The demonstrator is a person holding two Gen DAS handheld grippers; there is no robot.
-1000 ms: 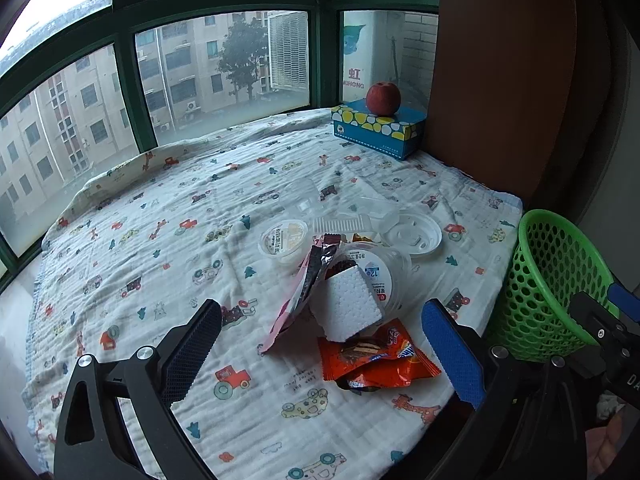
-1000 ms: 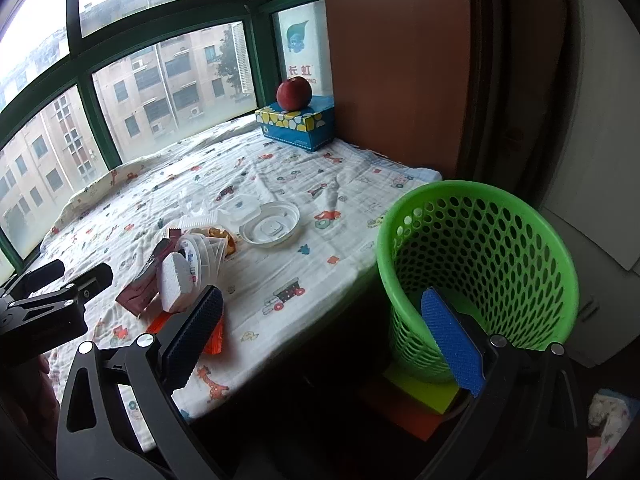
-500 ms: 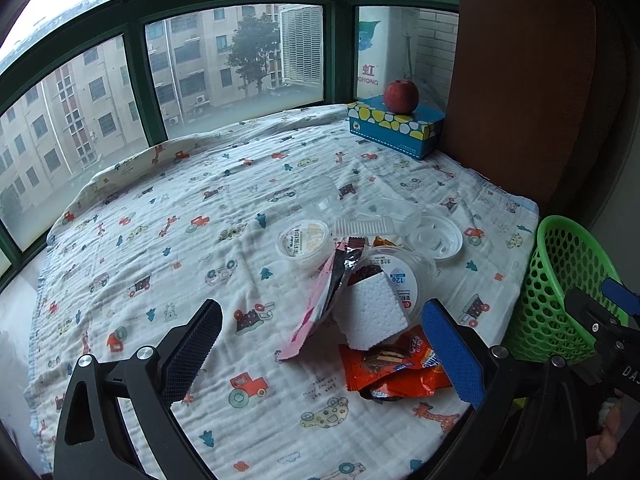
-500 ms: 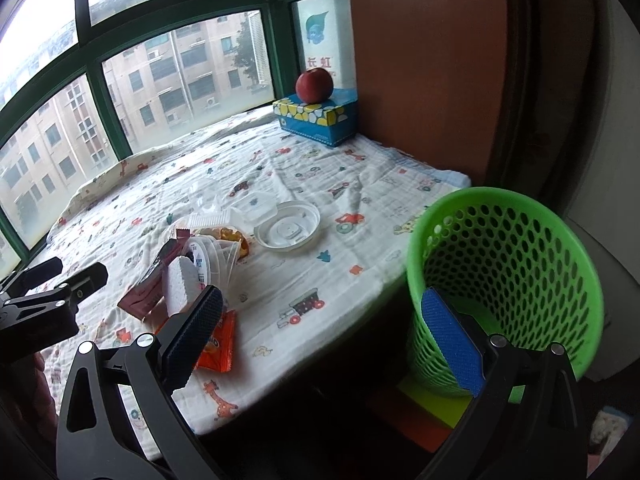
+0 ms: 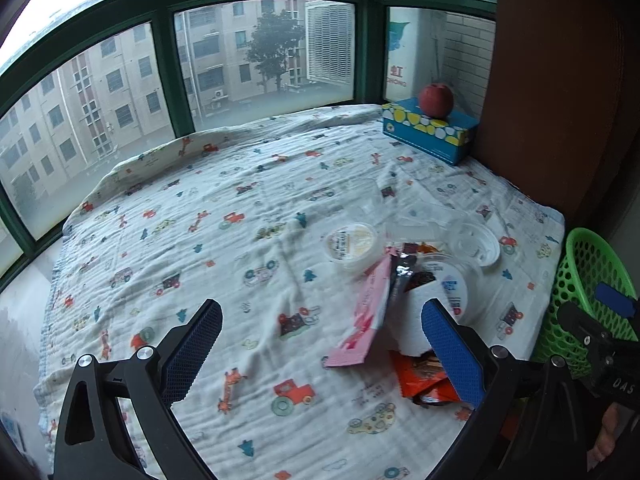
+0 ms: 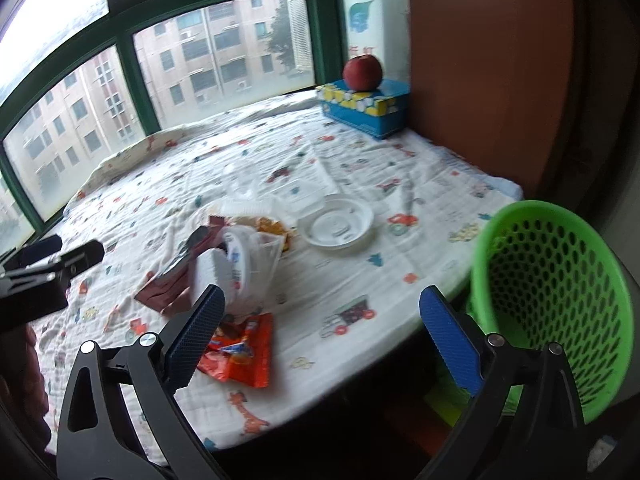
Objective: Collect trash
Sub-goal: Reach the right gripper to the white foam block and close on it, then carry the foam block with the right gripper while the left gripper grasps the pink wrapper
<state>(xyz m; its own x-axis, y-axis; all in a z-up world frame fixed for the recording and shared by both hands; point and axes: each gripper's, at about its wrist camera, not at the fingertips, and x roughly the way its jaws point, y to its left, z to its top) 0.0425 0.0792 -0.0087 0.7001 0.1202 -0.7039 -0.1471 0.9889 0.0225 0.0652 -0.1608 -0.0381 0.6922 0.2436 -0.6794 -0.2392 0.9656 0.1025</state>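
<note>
**Both grippers wide, empty, above the trash pile**

Cloth: patterned, covers the whole sill; the landmark for all below.

Basket: green, perforated, off the cloth's near right corner, below its edge. Little of its inside shows.

Box: blue, far right corner of cloth. Apple sits on top of it.

Trash pile, right half of cloth, near the basket side:
- foam block, leaning against the tub
- pink wrapper, left of the foam, touching it
- orange packet, at the cloth's near edge
- clear tub, on its side
- lid, flat, beyond the tub
- small cup, upright, left of the lid

Left gripper: jaws spread wide, holding nothing, over the cloth; right finger overlaps foam and packet in view, contact cannot be told.

Right gripper: jaws spread wide, empty, between packet and basket.
</note>
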